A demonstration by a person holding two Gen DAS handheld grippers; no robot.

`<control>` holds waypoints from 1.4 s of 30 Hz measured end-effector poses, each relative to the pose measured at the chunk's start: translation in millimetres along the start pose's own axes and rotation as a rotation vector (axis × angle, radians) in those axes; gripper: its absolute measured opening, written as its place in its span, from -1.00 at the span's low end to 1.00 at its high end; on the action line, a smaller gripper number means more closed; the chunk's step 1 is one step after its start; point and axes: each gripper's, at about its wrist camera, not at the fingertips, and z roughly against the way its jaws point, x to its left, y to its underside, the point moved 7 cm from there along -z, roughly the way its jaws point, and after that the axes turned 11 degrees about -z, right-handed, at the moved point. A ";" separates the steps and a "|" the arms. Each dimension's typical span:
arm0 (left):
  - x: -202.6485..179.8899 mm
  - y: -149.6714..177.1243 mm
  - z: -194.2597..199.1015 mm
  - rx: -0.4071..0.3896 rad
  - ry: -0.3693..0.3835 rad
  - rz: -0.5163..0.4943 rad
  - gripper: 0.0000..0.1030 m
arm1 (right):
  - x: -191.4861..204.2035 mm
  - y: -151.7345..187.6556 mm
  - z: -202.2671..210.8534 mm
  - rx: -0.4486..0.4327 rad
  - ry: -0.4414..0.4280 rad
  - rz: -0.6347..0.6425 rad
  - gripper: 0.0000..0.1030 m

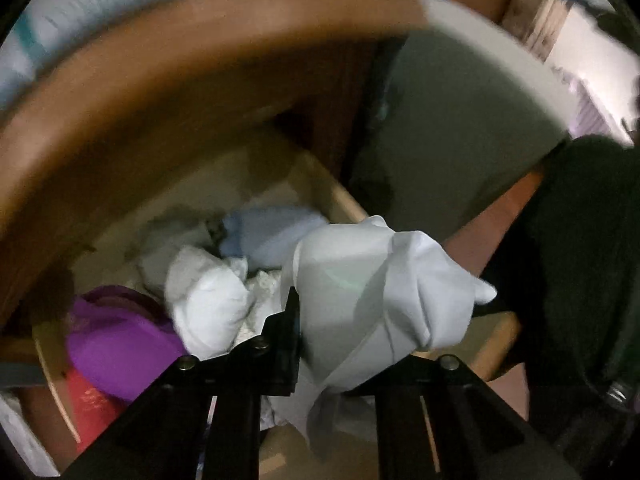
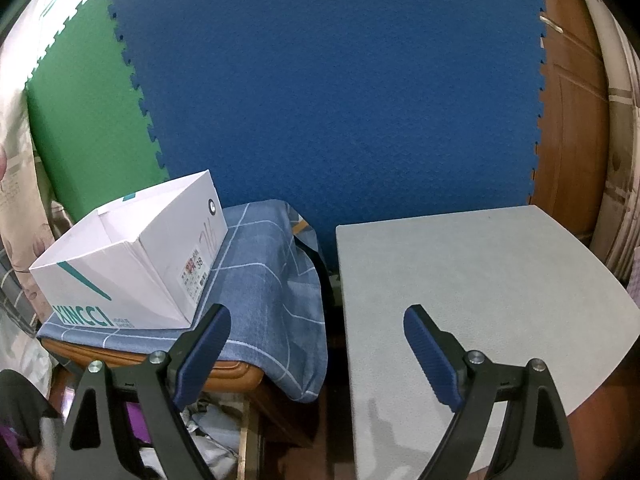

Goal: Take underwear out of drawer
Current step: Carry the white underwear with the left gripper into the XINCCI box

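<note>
In the left wrist view I look down into an open wooden drawer (image 1: 345, 199) full of bunched clothes. My left gripper (image 1: 340, 332) is shut on a piece of white underwear (image 1: 372, 292), which drapes over its right finger and hides it. Only the black left finger (image 1: 289, 336) shows. Other pieces lie in the drawer: a white bundle (image 1: 208, 308), a light blue one (image 1: 272, 236) and a purple garment (image 1: 120, 344). My right gripper (image 2: 316, 344) is open and holds nothing, over the gap between a grey tabletop (image 2: 480, 280) and a stool.
A white shoe box (image 2: 120, 264) stands open on a blue checked cloth (image 2: 272, 280) over a brown stool. Blue (image 2: 328, 80) and green foam mats line the wall behind. A brown cabinet top (image 1: 160, 80) overhangs the drawer. A person's dark sleeve (image 1: 580, 260) is at the right.
</note>
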 end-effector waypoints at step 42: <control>265.8 -154.0 202.8 -0.183 -0.411 0.248 -0.67 | 6.1 1.3 -0.8 0.011 -0.008 -0.003 0.76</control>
